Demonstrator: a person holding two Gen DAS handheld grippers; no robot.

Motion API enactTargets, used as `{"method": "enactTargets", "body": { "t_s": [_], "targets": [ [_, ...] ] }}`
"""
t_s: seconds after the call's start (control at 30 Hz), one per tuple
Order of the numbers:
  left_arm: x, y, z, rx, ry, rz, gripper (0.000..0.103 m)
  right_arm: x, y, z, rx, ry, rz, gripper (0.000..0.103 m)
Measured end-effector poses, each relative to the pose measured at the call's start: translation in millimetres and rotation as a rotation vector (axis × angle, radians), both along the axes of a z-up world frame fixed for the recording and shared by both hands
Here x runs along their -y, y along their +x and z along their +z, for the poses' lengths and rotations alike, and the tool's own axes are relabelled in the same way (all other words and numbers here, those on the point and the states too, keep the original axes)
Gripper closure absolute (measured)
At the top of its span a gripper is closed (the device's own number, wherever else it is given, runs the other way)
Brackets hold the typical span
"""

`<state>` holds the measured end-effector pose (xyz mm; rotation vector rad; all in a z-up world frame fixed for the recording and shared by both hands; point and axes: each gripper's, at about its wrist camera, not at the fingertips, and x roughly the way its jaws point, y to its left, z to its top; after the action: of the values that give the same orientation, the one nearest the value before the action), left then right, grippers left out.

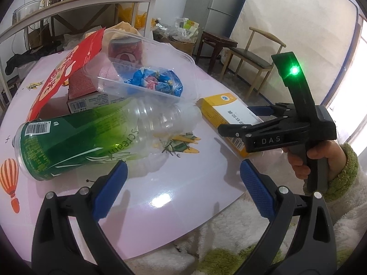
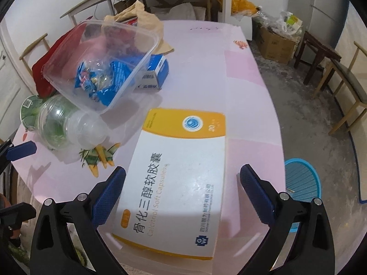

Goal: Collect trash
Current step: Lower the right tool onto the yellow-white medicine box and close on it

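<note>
A white and yellow medicine box (image 2: pixel 181 174) lies flat on the pink table (image 2: pixel 247 96) near its front edge; it also shows in the left wrist view (image 1: pixel 229 119). My right gripper (image 2: pixel 182 194) is open, its blue pads on either side of the box's near half, not closed on it. My left gripper (image 1: pixel 183 189) is open and empty above the table, just in front of a green-labelled plastic bottle (image 1: pixel 91 133) lying on its side. A clear plastic tub (image 1: pixel 146 73) holds a crumpled blue wrapper (image 1: pixel 158 82).
A red packet (image 1: pixel 64 73), a red can (image 1: pixel 126 50) and a small blue and white box (image 2: pixel 156 71) lie by the tub. A blue basket (image 2: pixel 300 183) stands on the floor right of the table. Wooden chairs (image 1: pixel 254 55) stand beyond.
</note>
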<state>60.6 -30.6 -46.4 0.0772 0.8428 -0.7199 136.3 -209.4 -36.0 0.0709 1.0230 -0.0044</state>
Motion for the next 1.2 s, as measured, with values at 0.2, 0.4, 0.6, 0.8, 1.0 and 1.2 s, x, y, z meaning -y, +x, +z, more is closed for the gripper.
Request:
{"method": "enactTargets", "body": {
  "t_s": [0.2, 0.4, 0.6, 0.8, 1.0, 1.2],
  "targets": [
    [3, -2, 0, 0.016, 0.012, -0.006, 0.009, -1, -1, -3, 0.000, -0.029, -0.009, 0.016],
    [8, -5, 0, 0.030, 0.029, -0.019, 0.009, 4, -5, -4, 0.000, -0.028, -0.030, 0.031],
    [11, -6, 1, 0.034, 0.037, -0.031, 0.008, 5, -6, -2, 0.003, -0.053, -0.024, 0.031],
    [16, 1, 0, 0.029, 0.047, -0.041, 0.009, 4, -1, -1, 0.007, -0.104, 0.003, 0.026],
    [21, 0, 1, 0.035, 0.056, -0.046, 0.009, 2, 2, -3, 0.015, -0.114, 0.020, 0.026],
    [26, -1, -1, 0.044, 0.071, -0.059, 0.009, -1, 1, -1, 0.024, -0.123, 0.036, 0.031]
  ]
}}
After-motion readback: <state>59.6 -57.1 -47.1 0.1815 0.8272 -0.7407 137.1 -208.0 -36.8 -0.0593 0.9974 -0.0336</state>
